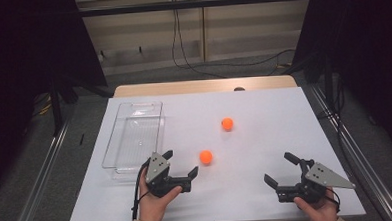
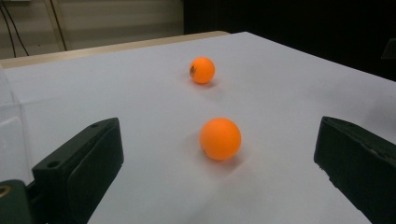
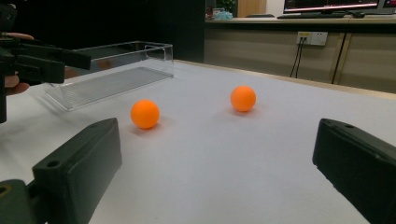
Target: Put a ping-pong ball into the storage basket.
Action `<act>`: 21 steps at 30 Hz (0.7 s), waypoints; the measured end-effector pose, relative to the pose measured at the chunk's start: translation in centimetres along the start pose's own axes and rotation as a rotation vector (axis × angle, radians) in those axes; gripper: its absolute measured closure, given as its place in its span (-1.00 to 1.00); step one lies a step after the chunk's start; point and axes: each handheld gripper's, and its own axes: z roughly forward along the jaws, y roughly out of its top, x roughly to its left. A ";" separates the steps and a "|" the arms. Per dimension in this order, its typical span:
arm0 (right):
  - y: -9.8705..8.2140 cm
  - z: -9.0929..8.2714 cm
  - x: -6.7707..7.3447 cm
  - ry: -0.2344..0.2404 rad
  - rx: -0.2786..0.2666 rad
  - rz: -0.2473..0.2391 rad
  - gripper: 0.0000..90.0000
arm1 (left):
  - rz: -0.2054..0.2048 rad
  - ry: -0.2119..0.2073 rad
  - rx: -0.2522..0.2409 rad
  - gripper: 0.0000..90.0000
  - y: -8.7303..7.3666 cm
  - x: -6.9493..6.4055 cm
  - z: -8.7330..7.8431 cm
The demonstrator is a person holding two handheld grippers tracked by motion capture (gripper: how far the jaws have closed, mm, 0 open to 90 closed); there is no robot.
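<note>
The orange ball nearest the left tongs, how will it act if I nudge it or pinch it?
The near orange ball is round and sits free on the flat white table, so a nudge would probably send it rolling. It looks smooth and hollow-light, so it may squirt out from the open left tongs unless pinched across its middle.

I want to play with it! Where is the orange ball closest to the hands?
In the high view the near orange ball lies on the white table, just ahead of the open left tool, right of the clear tray.
</note>
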 end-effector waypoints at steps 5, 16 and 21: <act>0.0 0.0 0.0 0.000 0.000 -0.005 -0.98 | -0.002 -0.006 0.005 -0.97 0.0 0.0 0.3; 0.0 0.0 0.0 -0.003 -0.005 -0.009 -0.98 | 0.016 -0.004 0.037 -0.97 0.1 -0.3 1.2; 0.1 0.0 0.0 -0.004 -0.008 -0.007 -0.98 | 0.015 0.002 0.051 -0.96 0.2 -0.4 1.5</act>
